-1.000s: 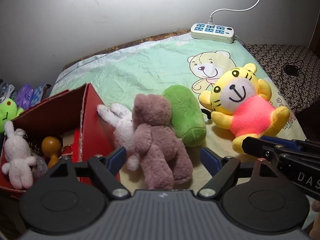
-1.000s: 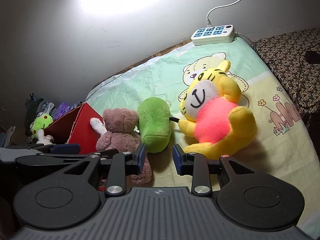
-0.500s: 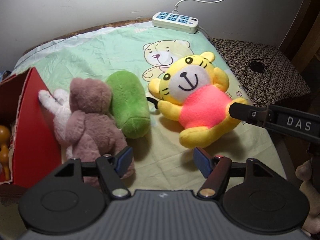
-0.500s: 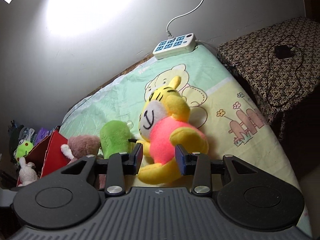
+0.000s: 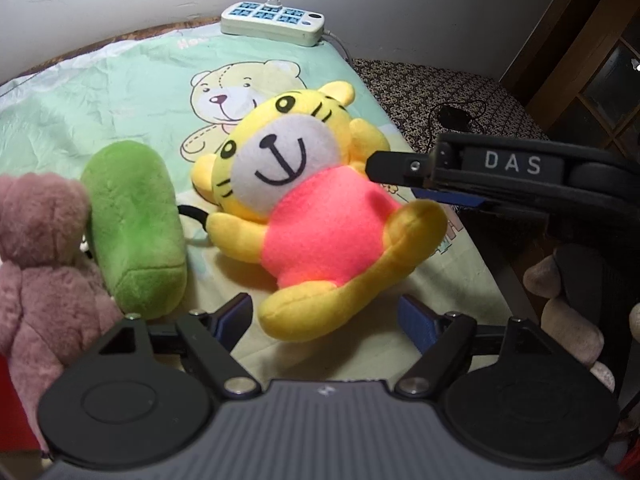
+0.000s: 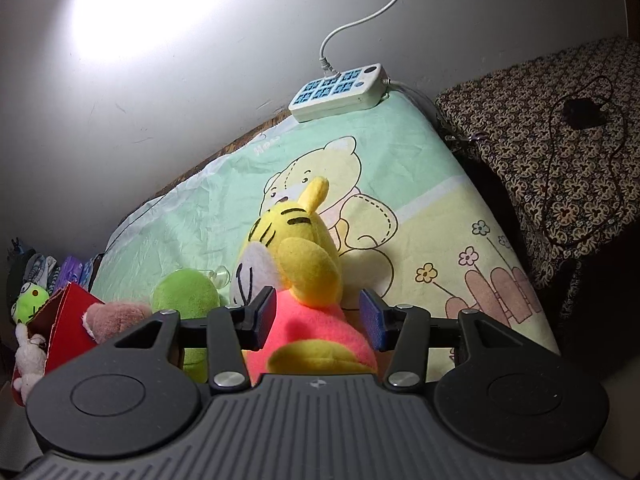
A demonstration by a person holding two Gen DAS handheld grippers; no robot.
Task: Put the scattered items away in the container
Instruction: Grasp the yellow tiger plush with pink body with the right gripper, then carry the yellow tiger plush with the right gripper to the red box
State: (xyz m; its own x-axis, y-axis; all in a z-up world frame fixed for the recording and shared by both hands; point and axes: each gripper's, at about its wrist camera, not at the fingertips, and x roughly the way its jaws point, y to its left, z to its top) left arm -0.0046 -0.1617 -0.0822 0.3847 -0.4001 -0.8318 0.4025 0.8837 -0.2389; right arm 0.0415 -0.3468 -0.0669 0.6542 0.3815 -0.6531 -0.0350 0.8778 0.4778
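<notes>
A yellow tiger plush in a pink shirt (image 5: 320, 208) lies on the bear-print sheet (image 5: 120, 92). My left gripper (image 5: 326, 320) is open, its jaws on either side of the tiger's near foot. My right gripper (image 6: 318, 318) is open with the tiger's pink body (image 6: 316, 328) between its jaws; it also shows side-on in the left wrist view (image 5: 424, 182), by the tiger's arm. A green plush (image 5: 136, 224) and a brown bear (image 5: 44, 256) lie left of the tiger. The red box (image 6: 66, 326) stands at the far left with a white bunny (image 6: 28, 356) inside.
A white power strip (image 5: 272, 22) lies at the sheet's far edge by the wall. A patterned stool with a black cable (image 6: 560, 128) stands right of the bed. A green frog toy (image 6: 30, 300) and other items sit behind the box.
Both grippers have moved right, from the bear and box to the tiger. The right gripper has opened wider and closed in around the tiger's body.
</notes>
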